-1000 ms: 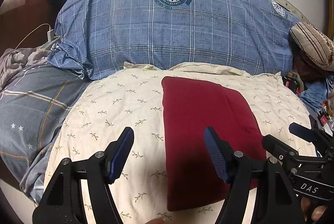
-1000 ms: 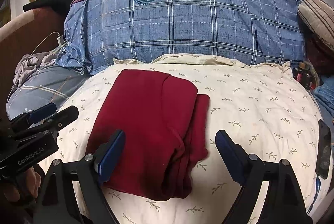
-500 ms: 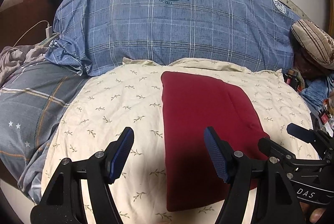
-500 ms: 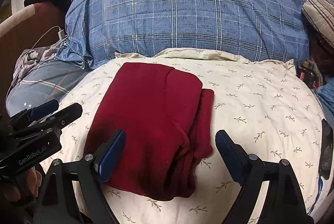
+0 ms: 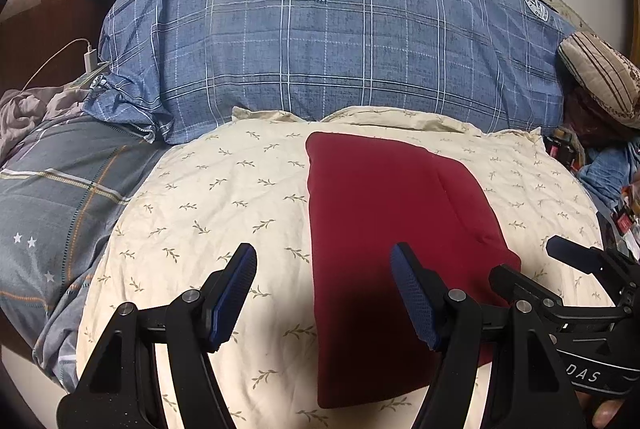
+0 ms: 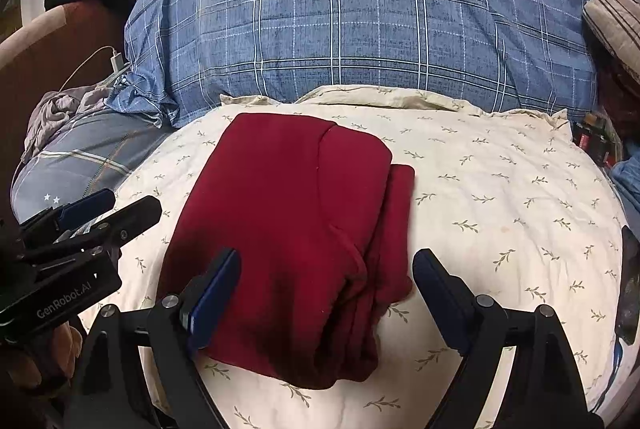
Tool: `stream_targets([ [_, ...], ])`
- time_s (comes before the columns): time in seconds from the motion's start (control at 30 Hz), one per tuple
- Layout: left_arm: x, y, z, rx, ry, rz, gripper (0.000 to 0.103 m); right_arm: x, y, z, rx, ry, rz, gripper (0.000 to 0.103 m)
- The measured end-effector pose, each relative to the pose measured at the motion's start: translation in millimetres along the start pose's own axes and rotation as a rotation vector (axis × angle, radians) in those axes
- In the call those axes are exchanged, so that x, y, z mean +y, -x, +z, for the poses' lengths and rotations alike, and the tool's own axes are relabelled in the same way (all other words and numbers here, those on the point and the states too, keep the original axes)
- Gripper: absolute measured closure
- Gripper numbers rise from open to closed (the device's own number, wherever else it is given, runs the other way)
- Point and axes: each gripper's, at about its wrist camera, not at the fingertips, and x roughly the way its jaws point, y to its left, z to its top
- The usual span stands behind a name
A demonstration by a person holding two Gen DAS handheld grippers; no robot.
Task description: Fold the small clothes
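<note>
Here the cream leaf-print pillow (image 6: 500, 189) serves as your working surface, with the blue plaid pillow (image 5: 320, 41) banked along its far edge and a grey plaid sheet (image 5: 52, 197) off its left edge. On the cream pillow lies the red garment (image 6: 288, 221), reduced to a compact rectangular stack, its long axis running from the far edge toward the near edge, left of centre in the right wrist view. Judge the folding as essentially complete: the top panel lies flat, the left edge is straight, and the layers are stacked along the right side, where a lower layer protrudes slightly past the upper one. What remains, at most, is squaring that protruding layer or moving on to another piece; no other unfolded small garment is clearly identifiable. Your left gripper (image 5: 324, 293) hovers over the near-left portion of the garment with its jaws spread wide and nothing between them; the garment's left edge falls between its two fingers. Your right gripper (image 6: 326, 293) is likewise spread wide and empty, straddling the garment's near-right corner, the left finger over the cloth and the right finger over bare pillow. Whether either touches the fabric cannot be determined.
</note>
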Motion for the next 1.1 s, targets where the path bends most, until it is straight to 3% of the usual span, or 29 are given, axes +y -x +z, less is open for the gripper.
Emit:
stream_targets([
  [1.1,-1.9,-9.3,2.3,0.025,0.014,0.005,0.034,5.6,-11.0,0.0,0.035,0.022,0.005,0.014],
])
